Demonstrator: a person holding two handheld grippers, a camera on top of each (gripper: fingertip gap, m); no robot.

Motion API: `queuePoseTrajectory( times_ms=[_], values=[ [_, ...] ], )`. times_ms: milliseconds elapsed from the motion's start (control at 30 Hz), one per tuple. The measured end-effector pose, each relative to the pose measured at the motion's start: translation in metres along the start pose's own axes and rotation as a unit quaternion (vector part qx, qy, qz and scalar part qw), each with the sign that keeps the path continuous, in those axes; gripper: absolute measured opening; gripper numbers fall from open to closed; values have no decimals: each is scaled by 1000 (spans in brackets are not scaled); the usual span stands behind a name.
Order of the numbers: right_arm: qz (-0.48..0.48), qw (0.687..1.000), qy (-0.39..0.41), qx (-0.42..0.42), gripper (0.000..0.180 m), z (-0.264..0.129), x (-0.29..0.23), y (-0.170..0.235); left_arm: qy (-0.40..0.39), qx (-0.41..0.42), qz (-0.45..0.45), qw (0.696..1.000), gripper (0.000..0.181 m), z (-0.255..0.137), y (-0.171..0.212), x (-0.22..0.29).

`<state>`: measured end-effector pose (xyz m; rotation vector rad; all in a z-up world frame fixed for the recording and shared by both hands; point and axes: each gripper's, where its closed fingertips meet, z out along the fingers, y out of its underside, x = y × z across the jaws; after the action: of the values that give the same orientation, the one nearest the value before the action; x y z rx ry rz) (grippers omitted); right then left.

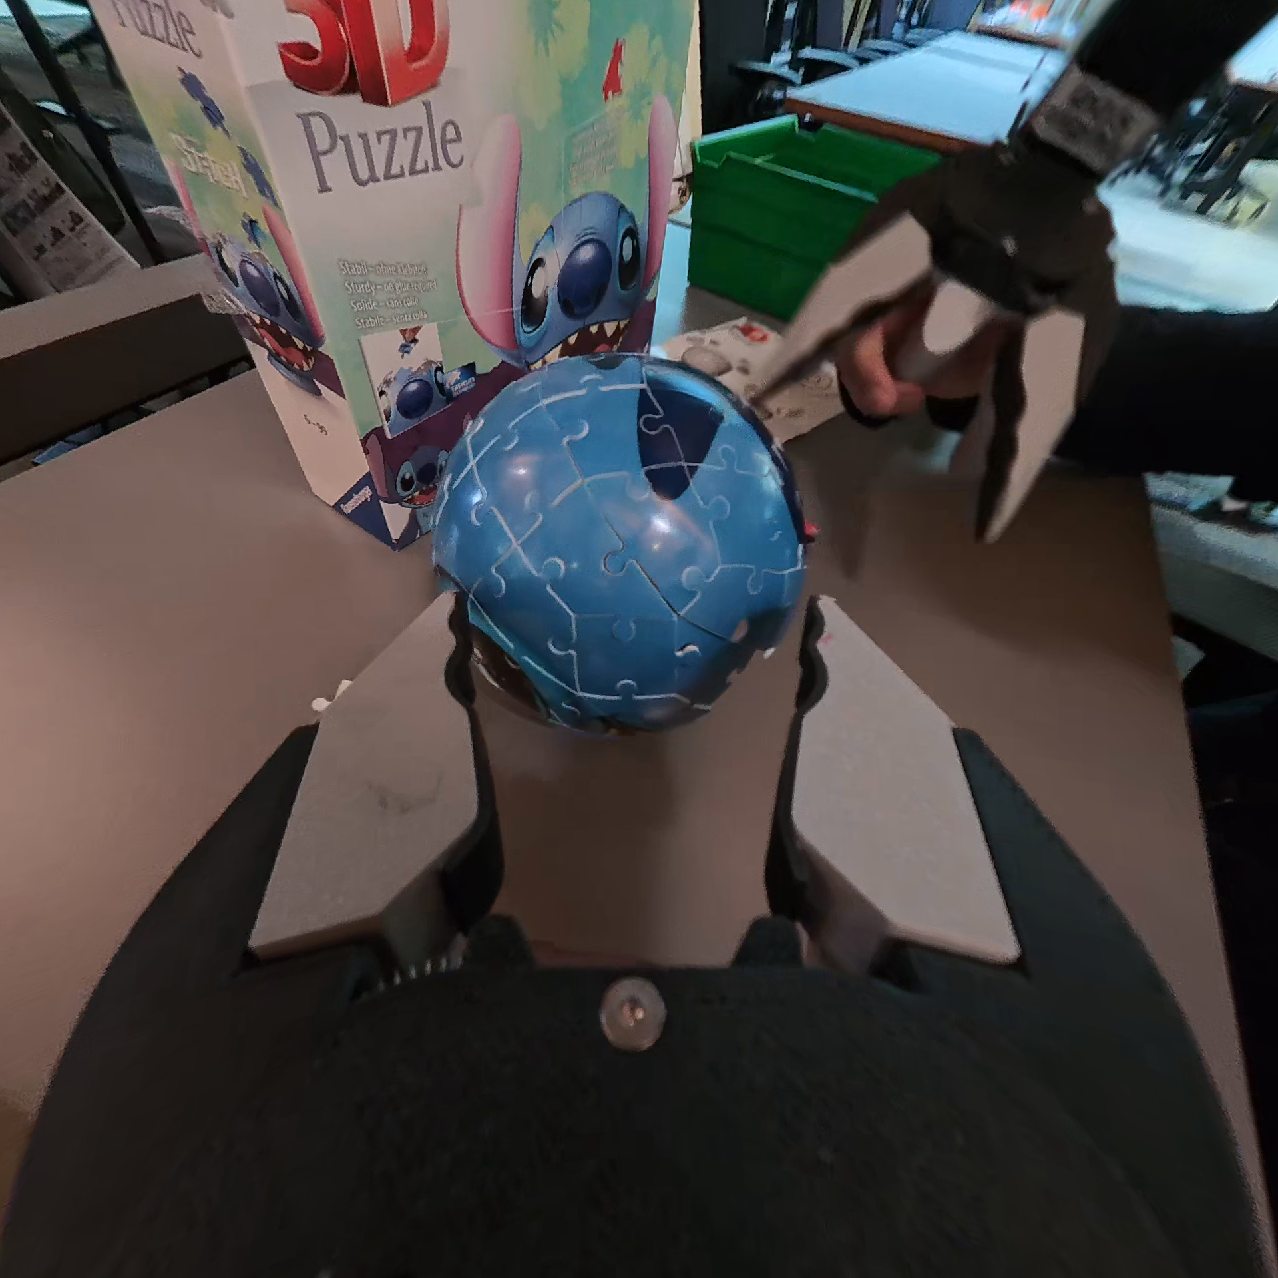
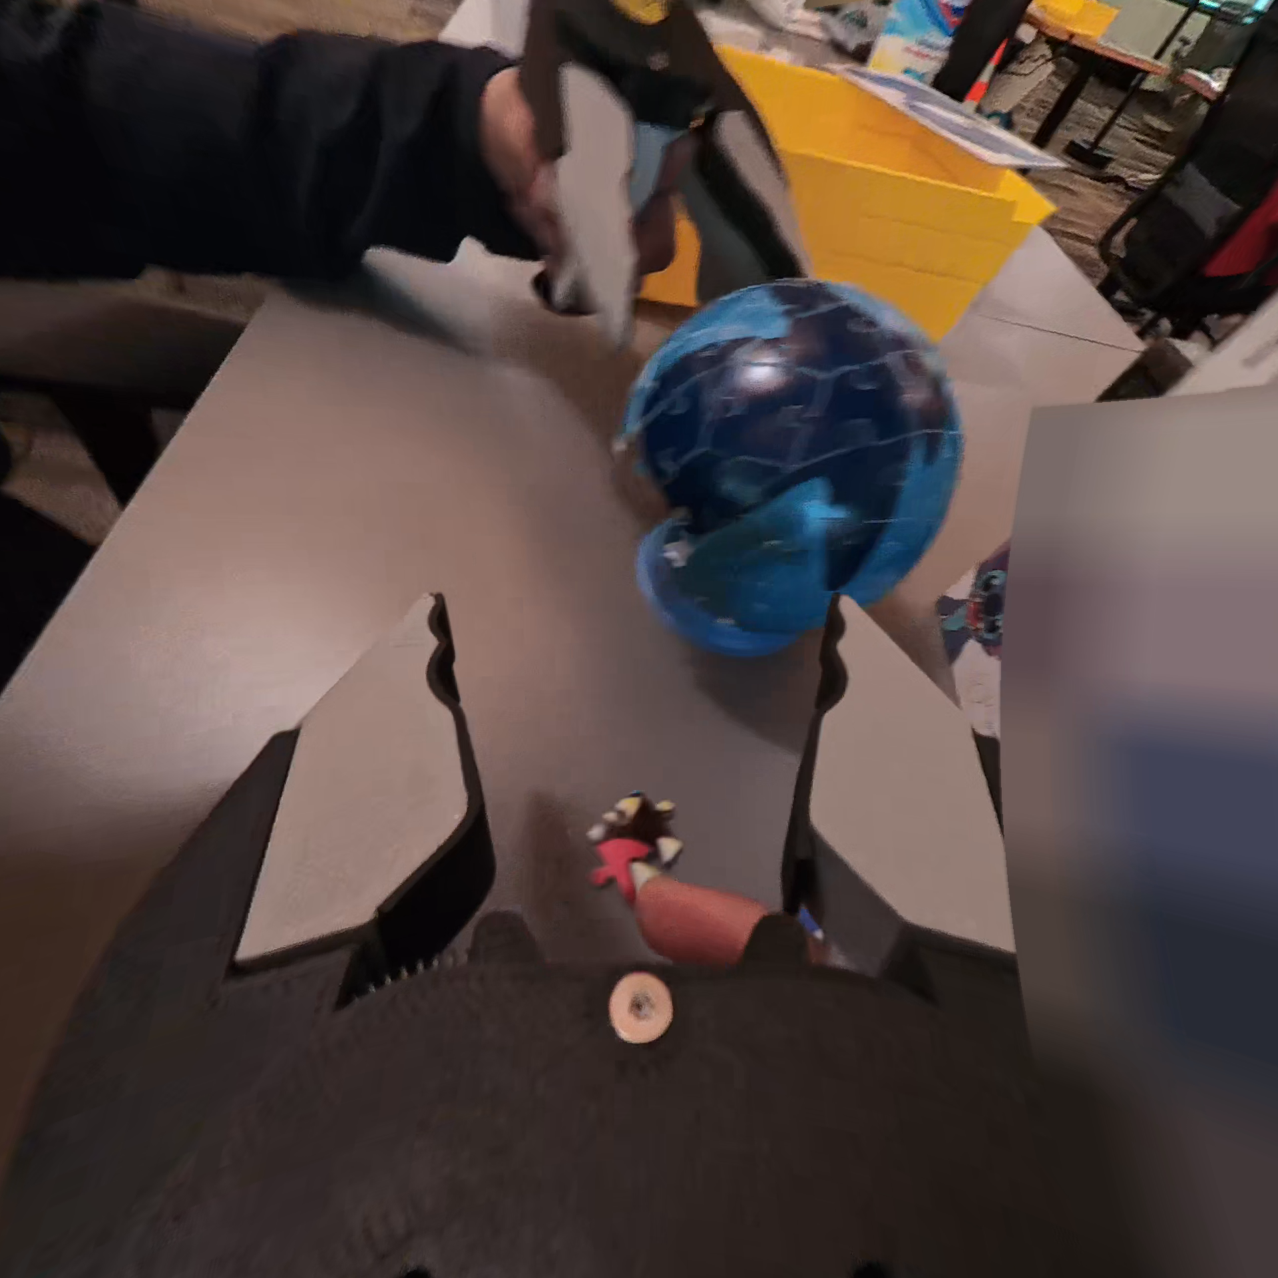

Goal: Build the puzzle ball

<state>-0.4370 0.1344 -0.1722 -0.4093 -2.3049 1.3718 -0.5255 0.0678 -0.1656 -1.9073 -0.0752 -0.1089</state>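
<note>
Where ball [image 1: 619, 553] nears table edge [image 1: 1134, 553]

Blue puzzle ball [image 1: 619, 546] with one open gap, sat between left gripper [image 1: 633, 612] jaws on grey surface [image 1: 173, 622], puzzle box [image 1: 429, 228] behind, green bin [image 1: 795, 207] beyond, right gripper [image 1: 878, 456] raised, jaws apart.

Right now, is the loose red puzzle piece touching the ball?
Apart. In the right wrist view the puzzle piece is low in the frame and the ball is higher up, with a stretch of bare table between them.
</note>
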Motion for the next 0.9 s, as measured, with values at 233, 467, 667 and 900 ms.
queuePoseTrajectory(
  times_ms=[233,467,667,900],
  values=[
    [-106,986,-24,-129,120,45,-73,25,-2,19,-30,999,93,-3,1,-5],
    [-80,980,-53,-177,157,73,-82,30,-2,6,-88,996,90,-4,12,-13],
    [-23,979,-43,-200,158,90,-70,33,2,10,-101,995,90,-3,15,-14],
    [5,983,-39,-177,158,103,-61,31,4,10,-114,993,88,-1,15,-14]
  ],
)
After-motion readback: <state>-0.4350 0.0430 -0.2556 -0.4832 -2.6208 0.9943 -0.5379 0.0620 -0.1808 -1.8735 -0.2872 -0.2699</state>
